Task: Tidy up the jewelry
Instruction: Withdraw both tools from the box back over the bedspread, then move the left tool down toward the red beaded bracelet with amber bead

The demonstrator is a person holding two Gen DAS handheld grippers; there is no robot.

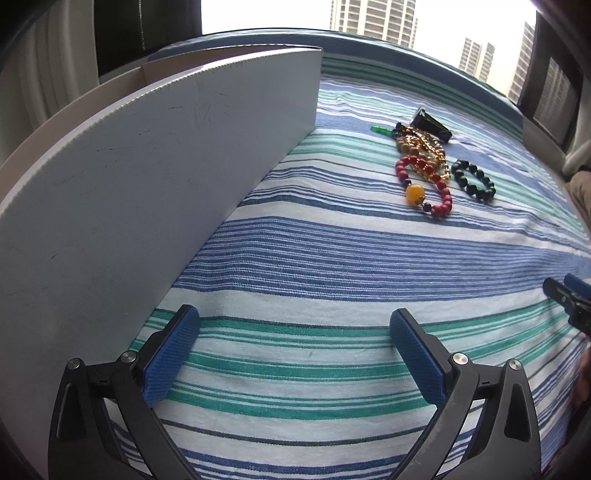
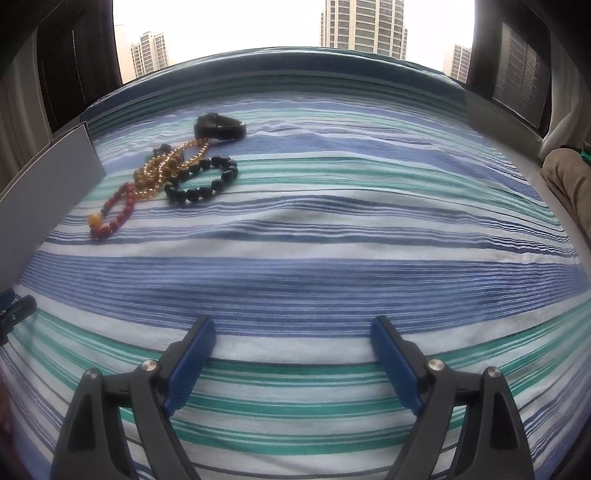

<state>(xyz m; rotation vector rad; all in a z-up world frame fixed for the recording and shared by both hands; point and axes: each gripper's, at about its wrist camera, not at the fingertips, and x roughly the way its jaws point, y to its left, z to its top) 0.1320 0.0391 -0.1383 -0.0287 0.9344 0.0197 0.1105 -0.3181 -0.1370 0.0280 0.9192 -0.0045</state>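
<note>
Daylight pours in from the window behind, where the sky is blown out white. The striped cloth is evenly lit with soft shadows. Fisheye bending curves every edge, and the corners go dark.

Bed covered in blue, green and white striped sheet, slightly rumpled. Wide window behind, flat overcast daylight. High-rise towers outside. Dark curtains at both window sides.

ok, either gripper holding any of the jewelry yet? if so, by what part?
Nothing held. The left gripper and right gripper are both open over bare striped cloth; the jewelry pile lies untouched farther ahead.
</note>
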